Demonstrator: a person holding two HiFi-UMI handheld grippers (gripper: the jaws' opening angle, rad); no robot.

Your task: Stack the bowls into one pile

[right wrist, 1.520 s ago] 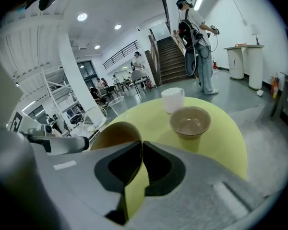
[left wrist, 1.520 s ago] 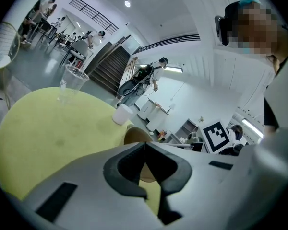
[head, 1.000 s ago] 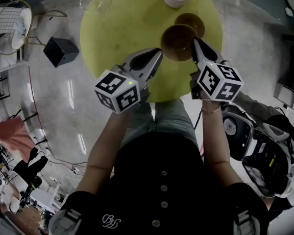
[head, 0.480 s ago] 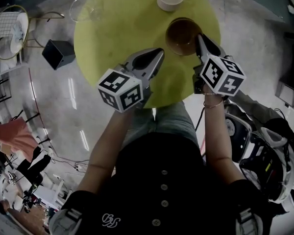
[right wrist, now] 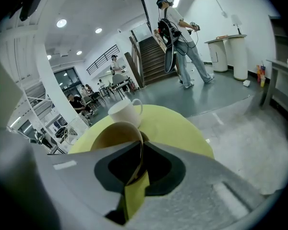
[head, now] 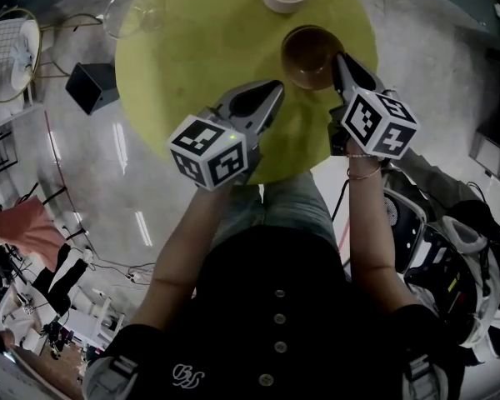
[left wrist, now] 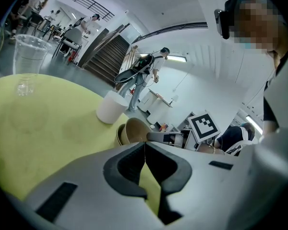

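Fingers of the left gripper [head: 272, 90] are pressed together on nothing, seemingly idle above the table's [head: 192, 48] near edge. The right gripper [head: 337, 58] pinches the brown bowl's [head: 310, 52] rim, probably to steady it over a second bowl by the right edge. That lower bowl is nearly hidden, so how fully they nest is unclear.

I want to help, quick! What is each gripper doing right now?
Left gripper: closed, holding nothing.
Right gripper: closed on the rim of the brown bowl.
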